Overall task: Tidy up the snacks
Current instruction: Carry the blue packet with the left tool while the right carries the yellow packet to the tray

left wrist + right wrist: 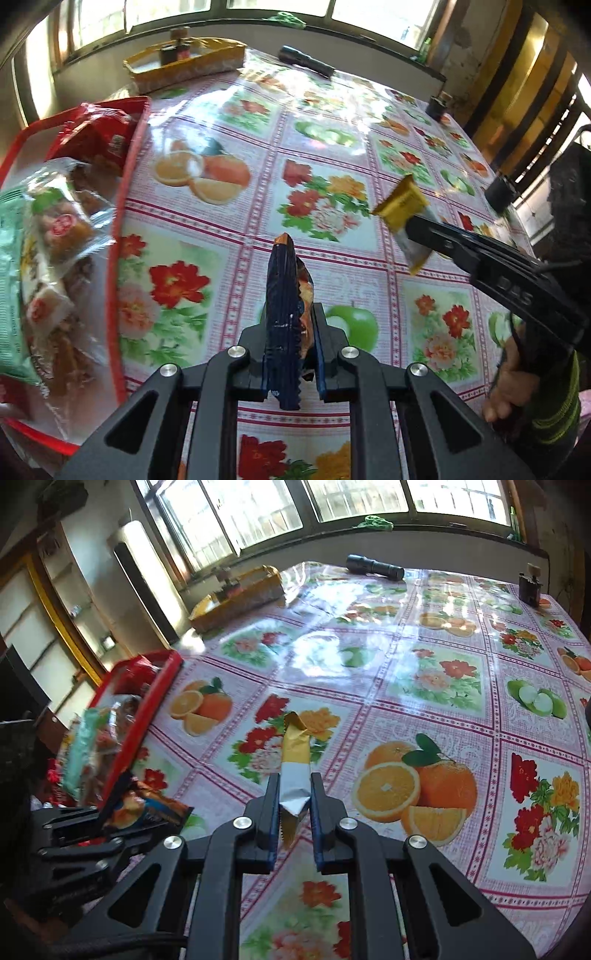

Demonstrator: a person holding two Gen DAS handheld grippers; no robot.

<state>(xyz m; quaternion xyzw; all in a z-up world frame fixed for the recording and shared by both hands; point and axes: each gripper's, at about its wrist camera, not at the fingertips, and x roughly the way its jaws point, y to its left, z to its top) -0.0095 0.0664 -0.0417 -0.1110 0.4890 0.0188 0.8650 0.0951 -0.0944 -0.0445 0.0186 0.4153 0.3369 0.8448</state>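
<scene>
My left claw (291, 325) is clamped on a dark blue packet (282, 314), which stands on edge between the fingers and pokes out past the tips, orange print showing on its right face. My right claw (293, 801) pinches a yellow bar (294, 760) by its silver end; the yellow end juts forward and up beyond the fingertips. Both loads hang above the tablecloth (424, 686), a glossy sheet of fruit and flower squares.

Left of the left claw, close by, sits a red tray (127, 206) heaped with snacks: clear wrapped cakes (66, 225), a green bag (14, 295) and a red bag (96, 136) farther along. From the right wrist view the same tray (147, 716) lies ahead and left, and the left claw (110, 812) with its packet (147, 808) is just beside the tray's near corner. Whether the packet touches the rim I cannot tell; the blur is bad there.

In the left view the right claw (410, 225) comes in from the right, with the bar (400, 199) at its tips.

Far ahead of both claws, near the window, a yellow basket (240, 594) holds a dark jar (175, 50), and a black torch (373, 566) lies to the basket's right. A small dark object (530, 587) stands at the far right edge.
</scene>
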